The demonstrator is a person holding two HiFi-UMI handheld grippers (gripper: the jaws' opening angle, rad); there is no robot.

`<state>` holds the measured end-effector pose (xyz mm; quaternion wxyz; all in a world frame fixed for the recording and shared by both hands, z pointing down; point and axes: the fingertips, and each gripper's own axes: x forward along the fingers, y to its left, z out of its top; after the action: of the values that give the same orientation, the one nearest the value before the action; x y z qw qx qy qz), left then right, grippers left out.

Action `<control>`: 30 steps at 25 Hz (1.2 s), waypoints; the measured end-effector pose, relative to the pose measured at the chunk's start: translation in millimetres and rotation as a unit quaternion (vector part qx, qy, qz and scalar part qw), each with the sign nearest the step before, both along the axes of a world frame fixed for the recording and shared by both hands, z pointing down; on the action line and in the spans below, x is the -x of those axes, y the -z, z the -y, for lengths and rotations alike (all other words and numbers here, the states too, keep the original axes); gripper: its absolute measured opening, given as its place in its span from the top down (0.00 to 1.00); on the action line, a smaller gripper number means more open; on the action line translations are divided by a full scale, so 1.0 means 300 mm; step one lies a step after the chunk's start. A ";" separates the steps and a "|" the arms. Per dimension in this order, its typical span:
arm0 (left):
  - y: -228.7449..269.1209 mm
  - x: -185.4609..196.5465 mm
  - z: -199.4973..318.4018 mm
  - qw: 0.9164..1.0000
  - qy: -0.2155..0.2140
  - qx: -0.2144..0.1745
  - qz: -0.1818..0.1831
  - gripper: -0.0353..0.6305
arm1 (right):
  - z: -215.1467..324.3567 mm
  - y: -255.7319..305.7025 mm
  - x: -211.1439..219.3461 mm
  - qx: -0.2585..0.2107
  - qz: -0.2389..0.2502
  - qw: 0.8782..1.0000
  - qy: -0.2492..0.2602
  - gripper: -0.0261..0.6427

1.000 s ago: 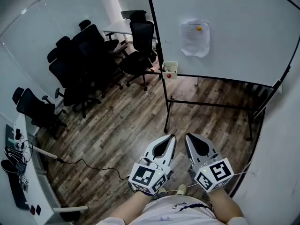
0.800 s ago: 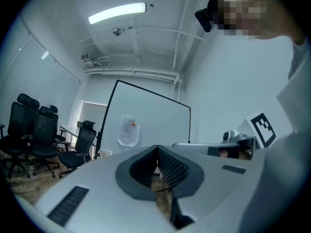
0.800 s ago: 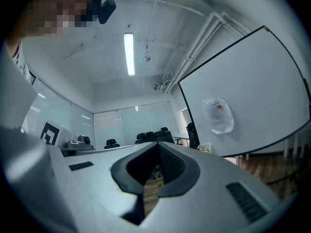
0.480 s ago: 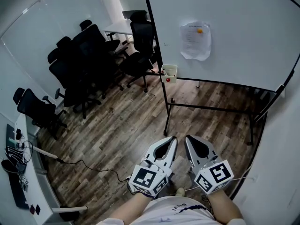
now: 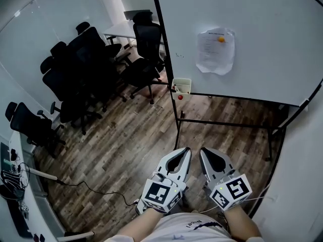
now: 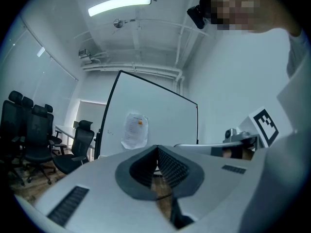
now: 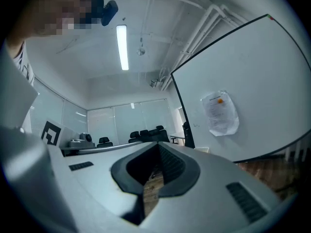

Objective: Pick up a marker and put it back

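Though a marker could not be picked out, one small cream box (image 5: pixel 181 86) hung at the lower left edge of the smooth whiteboard (image 5: pixel 262 19). Its contents were too small to read, so no long axis or pointing could be told. One crinkled paper sheet (image 5: pixel 215 50) was pinned above it by an orange dot. Well apart, low over the wood-plank floor (image 5: pixel 126 145), two grey tools lay side by side: the left tool (image 5: pixel 185 150) and right tool (image 5: pixel 203 151) each had ribbed jaws pressed together at the tips, holding nothing. Black mesh chairs (image 5: pixel 75 74) clustered left, too bunched to count.
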<state>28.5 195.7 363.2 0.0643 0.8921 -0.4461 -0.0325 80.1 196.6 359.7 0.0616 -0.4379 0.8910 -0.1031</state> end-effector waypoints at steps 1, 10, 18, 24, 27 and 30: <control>-0.006 0.016 0.046 1.000 -0.002 0.001 0.002 0.93 | 0.047 -0.007 0.015 0.003 0.000 1.000 -0.002 0.95; -0.038 0.188 0.454 1.000 -0.021 0.003 0.006 0.93 | 0.449 -0.024 0.204 -0.003 -0.030 0.999 -0.024 0.95; -0.083 0.269 0.699 1.000 -0.014 0.015 0.001 0.93 | 0.692 -0.079 0.271 0.002 -0.065 0.998 -0.021 0.95; -0.140 0.298 0.886 0.999 0.023 0.029 0.004 0.93 | 0.915 -0.167 0.311 0.003 -0.092 0.996 0.021 0.95; -0.154 0.314 0.991 0.998 0.050 0.031 0.005 0.93 | 1.036 -0.209 0.339 0.001 -0.112 0.992 0.054 0.95; -0.186 0.322 1.100 0.997 0.075 0.034 0.006 0.93 | 1.154 -0.268 0.357 0.000 -0.144 0.986 0.081 0.95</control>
<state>-68.2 -134.4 418.9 0.0895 0.8534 -0.5132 -0.0162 -27.0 -149.5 440.1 -0.0764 -0.3745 0.9231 -0.0434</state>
